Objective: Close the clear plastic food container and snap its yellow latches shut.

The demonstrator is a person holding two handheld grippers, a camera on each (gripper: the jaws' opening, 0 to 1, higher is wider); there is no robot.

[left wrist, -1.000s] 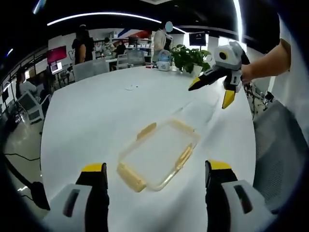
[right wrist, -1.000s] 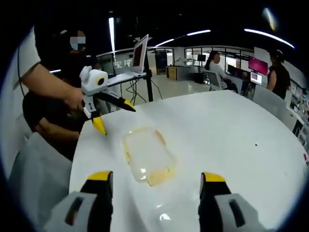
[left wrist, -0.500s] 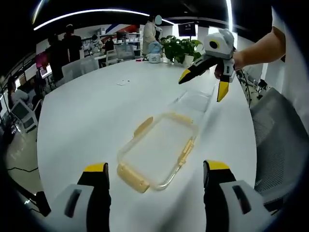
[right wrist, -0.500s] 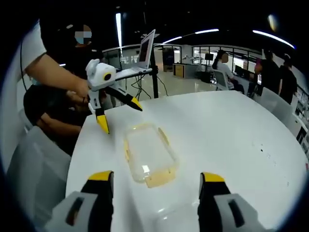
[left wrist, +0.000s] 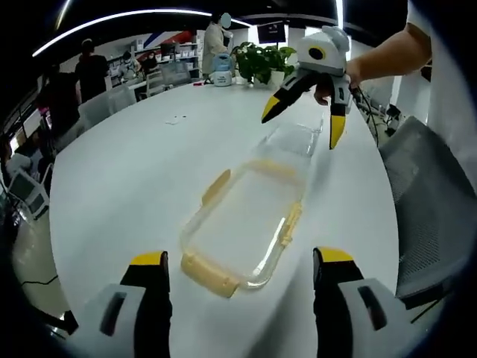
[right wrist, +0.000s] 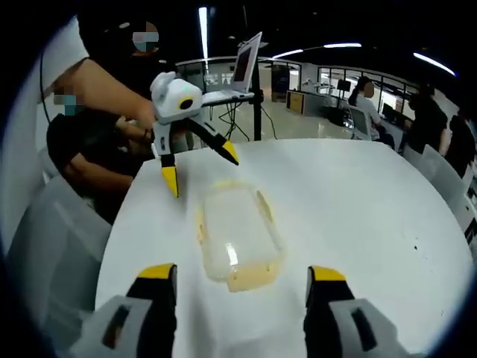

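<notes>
A clear rectangular plastic piece with yellow latches (left wrist: 242,227) lies flat on the white table (left wrist: 127,171), just ahead of my left gripper (left wrist: 240,261), which is open and empty. Past it lies a second clear plastic piece (left wrist: 294,142). My right gripper (left wrist: 302,123) hovers open over that second piece, held by a hand. In the right gripper view the latched piece (right wrist: 237,235) lies in front of my right gripper (right wrist: 241,274). Beyond its far end, my left gripper (right wrist: 201,171) hangs open above the table.
A potted plant (left wrist: 261,63) and a small jug (left wrist: 221,74) stand at the table's far end. A grey chair (left wrist: 425,201) sits at the right edge. A laptop on a stand (right wrist: 242,71) and several people are in the room behind.
Both views have moved in closer to the latched piece. The right gripper has come lower and nearer, over the second clear piece. Both grippers stay open; the plastic pieces have not moved.
</notes>
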